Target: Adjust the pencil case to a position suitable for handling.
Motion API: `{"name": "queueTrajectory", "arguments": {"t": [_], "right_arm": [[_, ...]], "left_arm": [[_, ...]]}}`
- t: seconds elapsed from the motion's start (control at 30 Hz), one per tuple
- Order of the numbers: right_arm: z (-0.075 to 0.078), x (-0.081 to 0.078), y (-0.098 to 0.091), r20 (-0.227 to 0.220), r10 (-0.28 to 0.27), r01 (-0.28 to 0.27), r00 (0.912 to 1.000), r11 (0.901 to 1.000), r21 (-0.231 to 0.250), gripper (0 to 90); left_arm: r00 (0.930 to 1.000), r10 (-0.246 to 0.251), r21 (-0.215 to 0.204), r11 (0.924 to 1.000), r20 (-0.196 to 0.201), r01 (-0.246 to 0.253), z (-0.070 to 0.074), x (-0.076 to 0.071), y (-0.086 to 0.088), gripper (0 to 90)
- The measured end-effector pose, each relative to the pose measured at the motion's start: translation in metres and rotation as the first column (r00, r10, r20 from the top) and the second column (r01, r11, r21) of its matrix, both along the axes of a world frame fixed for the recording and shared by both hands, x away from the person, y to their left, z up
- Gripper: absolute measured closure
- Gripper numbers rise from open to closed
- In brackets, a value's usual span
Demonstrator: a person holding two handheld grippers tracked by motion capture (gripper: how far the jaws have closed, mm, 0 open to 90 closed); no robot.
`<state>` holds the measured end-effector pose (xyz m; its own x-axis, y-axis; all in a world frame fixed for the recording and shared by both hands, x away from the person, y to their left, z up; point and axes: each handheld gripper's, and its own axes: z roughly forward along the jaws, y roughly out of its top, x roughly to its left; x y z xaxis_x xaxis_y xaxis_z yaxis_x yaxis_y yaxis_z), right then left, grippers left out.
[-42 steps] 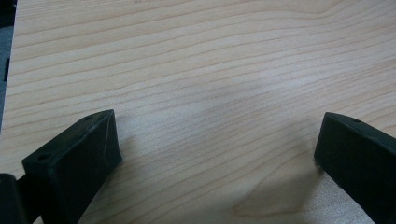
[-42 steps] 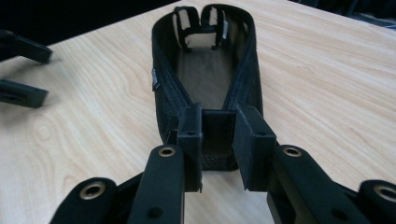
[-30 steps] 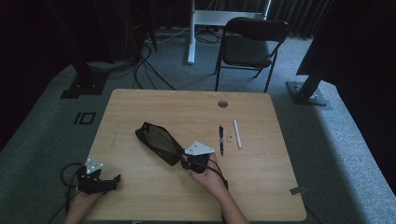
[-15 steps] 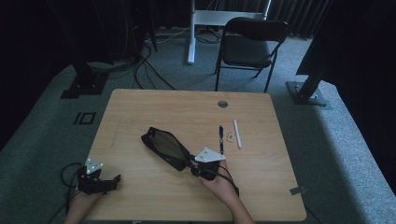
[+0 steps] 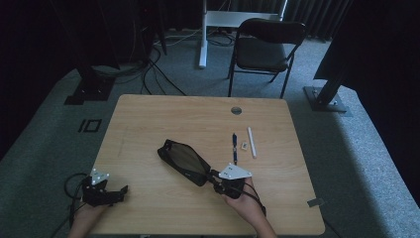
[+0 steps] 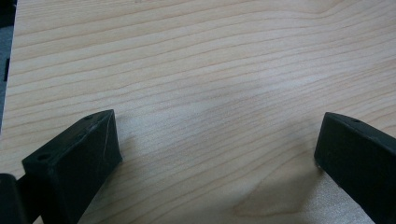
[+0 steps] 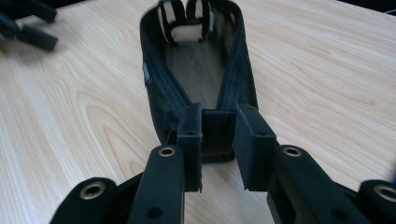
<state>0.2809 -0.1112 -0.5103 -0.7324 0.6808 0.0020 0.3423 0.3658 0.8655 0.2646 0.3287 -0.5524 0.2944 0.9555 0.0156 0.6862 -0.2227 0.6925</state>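
- High view: the black pouch (image 5: pixel 182 162) lay mid-worktop (image 5: pixel 148 119), its near end clamped in the right gripper (image 5: pixel 218 179).
- Left gripper view: left gripper (image 6: pixel 215 149) jaws stood apart over bare wood.
- Right gripper view: the pouch (image 7: pixel 196 70) looked soft and light; its stiffer end seam seemed the best hold.

A pale wood-grain surface (image 5: pixel 148 124) with a smooth, faintly sheened finish is seen, on which a black pouch (image 7: pixel 196 70) of matt woven cloth with ribbed webbing edges is gripped by matt black plastic tongs (image 7: pixel 218 144) set with brass-coloured metal rivets.
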Motion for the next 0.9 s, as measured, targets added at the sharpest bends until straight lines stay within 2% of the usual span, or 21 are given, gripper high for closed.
{"name": "queueTrajectory", "arguments": {"t": [0.03,0.6,0.63,0.9], "right_arm": [[-0.001,-0.001,-0.003,-0.004,-0.001,0.001,1.0,0.9999,0.013,73.0],[0.001,-0.016,-0.036,-0.013,-0.037,0.037,0.9992,0.9993,-0.001,73.0],[0.001,-0.02,-0.042,-0.019,-0.043,0.043,0.9989,0.9991,0.0,73.0],[0.001,-0.029,-0.053,-0.021,-0.052,0.052,0.9984,0.9986,-0.012,73.0]], "left_arm": [[1.0,0.0,0.0,1.0,0.0,0.0,0.0,0.0,0.0,0.2],[1.0,0.0,-0.001,1.0,0.0,0.0,0.0,0.0,0.0,0.2],[1.0,0.0,0.0,1.0,0.0,0.0,0.0,0.0,0.0,0.2],[1.0,0.0,0.0,1.0,0.0,0.0,0.0,0.0,0.0,0.2]]}}
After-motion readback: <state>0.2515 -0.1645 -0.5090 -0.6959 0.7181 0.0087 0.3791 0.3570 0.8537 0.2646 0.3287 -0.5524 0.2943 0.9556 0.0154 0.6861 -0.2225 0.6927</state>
